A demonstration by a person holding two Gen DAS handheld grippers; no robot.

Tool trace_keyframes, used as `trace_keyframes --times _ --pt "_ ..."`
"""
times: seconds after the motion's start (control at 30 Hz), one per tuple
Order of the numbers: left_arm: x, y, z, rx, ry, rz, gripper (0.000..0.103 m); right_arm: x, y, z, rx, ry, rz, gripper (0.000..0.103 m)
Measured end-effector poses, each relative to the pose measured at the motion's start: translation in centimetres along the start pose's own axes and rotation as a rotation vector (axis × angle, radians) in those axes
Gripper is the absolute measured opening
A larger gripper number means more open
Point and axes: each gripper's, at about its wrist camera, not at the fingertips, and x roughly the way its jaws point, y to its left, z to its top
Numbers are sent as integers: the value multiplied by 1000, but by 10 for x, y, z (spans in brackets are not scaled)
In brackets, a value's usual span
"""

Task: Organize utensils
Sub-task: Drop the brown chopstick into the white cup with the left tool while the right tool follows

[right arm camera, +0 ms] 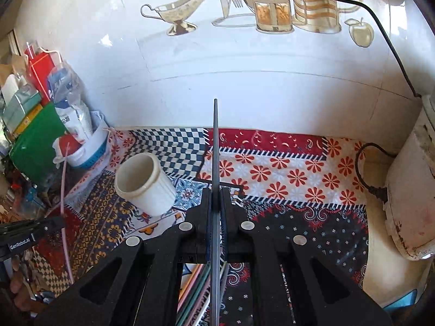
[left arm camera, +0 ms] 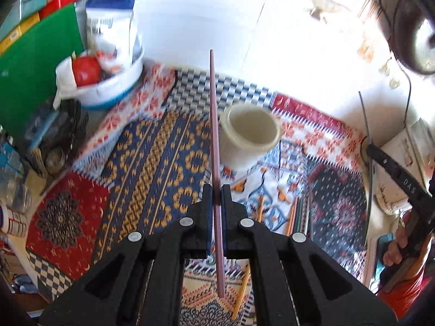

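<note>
My left gripper (left arm camera: 217,190) is shut on a long pink chopstick (left arm camera: 213,122) that points up and away over the patterned cloth (left arm camera: 152,163). Just right of the stick stands a white cup (left arm camera: 248,133), open side up. In the right wrist view my right gripper (right arm camera: 216,193) is shut on a dark grey chopstick (right arm camera: 215,141), with the cup (right arm camera: 141,182) to its left. Several loose chopsticks (right arm camera: 195,293) lie on the cloth beneath the right gripper. The left gripper (right arm camera: 58,224) and its pink stick (right arm camera: 64,190) show at the left edge.
A white basket (left arm camera: 108,87) with a bag and a red item sits at the back left beside a green board (left arm camera: 35,68) and clutter. A white appliance (right arm camera: 407,195) with a black cord (right arm camera: 361,168) stands at the right. A tiled wall (right arm camera: 244,68) closes the back.
</note>
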Motion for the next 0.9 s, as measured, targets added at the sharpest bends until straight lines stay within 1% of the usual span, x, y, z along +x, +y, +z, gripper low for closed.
trace_keyframes --times 0.1,0.23,0.5,0.7,0.9 --pt "-11 -6 12 10 -49 -12 4 -7 10 9 -13 -36 20 5" --pt "-21 -12 26 21 -96 -32 4 -14 22 21 -14 -87 72 5" --pt "-32 -23 54 43 -180 -47 4 -15 51 41 -68 -150 120 5" --pt "-29 -21 79 24 -249 -51 4 -9 60 48 -87 -162 146 5" --pt "-17 -26 103 13 -304 -33 4 0 57 50 -77 -150 154 5"
